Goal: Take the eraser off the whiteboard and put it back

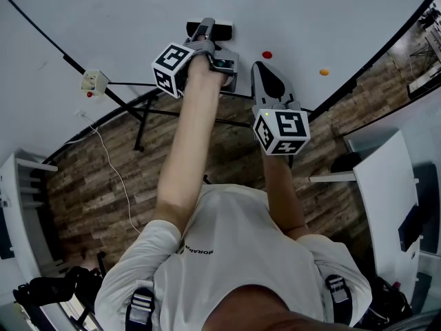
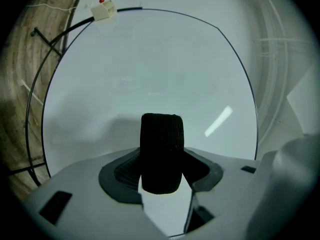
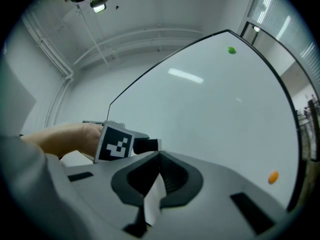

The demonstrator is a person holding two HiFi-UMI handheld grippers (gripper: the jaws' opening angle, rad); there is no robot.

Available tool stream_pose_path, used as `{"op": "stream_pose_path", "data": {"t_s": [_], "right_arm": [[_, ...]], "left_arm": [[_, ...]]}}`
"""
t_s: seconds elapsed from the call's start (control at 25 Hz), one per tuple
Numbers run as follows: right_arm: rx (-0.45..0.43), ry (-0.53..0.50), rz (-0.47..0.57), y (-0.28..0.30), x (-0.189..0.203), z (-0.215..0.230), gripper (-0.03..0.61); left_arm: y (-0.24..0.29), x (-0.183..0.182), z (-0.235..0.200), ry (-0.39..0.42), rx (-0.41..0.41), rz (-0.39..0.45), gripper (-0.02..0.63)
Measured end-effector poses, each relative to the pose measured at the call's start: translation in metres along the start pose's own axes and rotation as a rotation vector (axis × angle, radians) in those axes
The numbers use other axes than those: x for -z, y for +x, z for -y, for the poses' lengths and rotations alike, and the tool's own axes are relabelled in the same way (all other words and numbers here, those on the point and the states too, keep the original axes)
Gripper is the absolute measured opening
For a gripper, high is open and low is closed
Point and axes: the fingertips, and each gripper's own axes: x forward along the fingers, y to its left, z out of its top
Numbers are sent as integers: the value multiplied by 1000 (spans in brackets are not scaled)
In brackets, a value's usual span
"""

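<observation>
Shoulders in a white T-shirt point(image 1: 234, 254) fill the foreground as a person reaches both arms out to a whiteboard point(image 1: 138, 19). The left hand-held gripper point(image 1: 207, 34) is clamped on the black eraser point(image 2: 161, 149), which stands upright between its pads at the board's face; whether it touches the board cannot be told. The right hand-held gripper point(image 3: 159, 160) hangs just beside it, jaws pinched together on nothing. The likely risks are these: the soft felt may give under the pads and let the eraser slip to the wooden floor point(image 1: 103, 185), and an eraser set back tilted may fail to cling and slide down. The idle right hand-held gripper, so near the board, might also knock the red magnet point(image 1: 267, 54).
</observation>
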Motion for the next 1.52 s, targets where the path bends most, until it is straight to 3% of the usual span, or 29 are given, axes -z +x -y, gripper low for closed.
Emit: {"op": "stream_pose_path", "data": {"t_s": [1.04,1.52], "right_arm": [[-4,2,-3,13,-12,8,12],[-2,-1,8,-4,-10,-4,12]], "left_arm": [[-20,4,1,-37,10,8,227],[-56,10,-2,-39,24,9,227]]}}
